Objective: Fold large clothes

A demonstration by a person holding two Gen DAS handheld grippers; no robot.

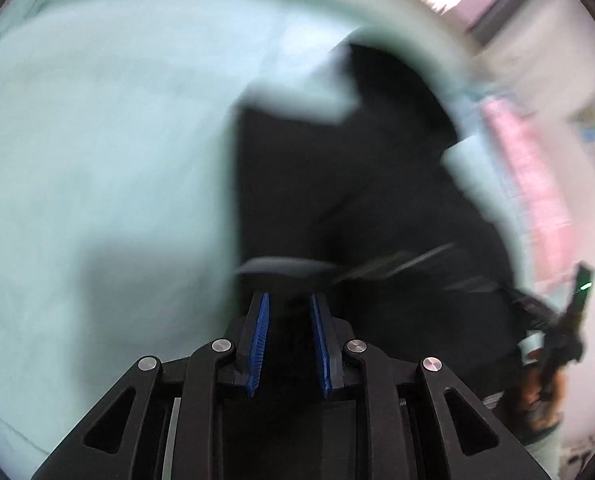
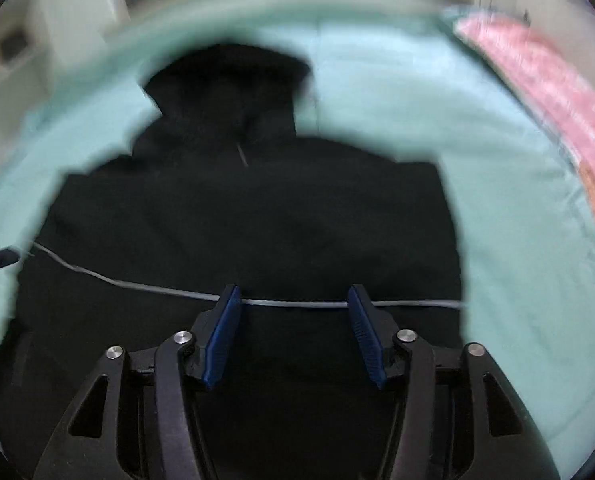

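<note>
Black hoodie (image 2: 249, 208) lies flat on mint sheet (image 2: 497, 200), hood at twelve o'clock; left hand-held gripper (image 1: 289, 300) nearly together, whether clamping hoodie fabric unclear; right hand-held gripper (image 2: 295, 296) apart above it

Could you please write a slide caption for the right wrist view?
Right gripper, jaws open, over a black hoodie on a mint sheet.

You have 1 black hooded garment (image 2: 249, 220) spread flat on the pale mint sheet (image 2: 497, 200), its hood (image 2: 225, 80) pointing to the far side and its body filling the middle of the right wrist view. A thin pale cord (image 2: 137, 285) runs across its lower part from left to right. In the left wrist view the same garment (image 1: 337, 200) is a blurred dark shape at the right, with a corner of the sheet lying over its upper edge.
</note>
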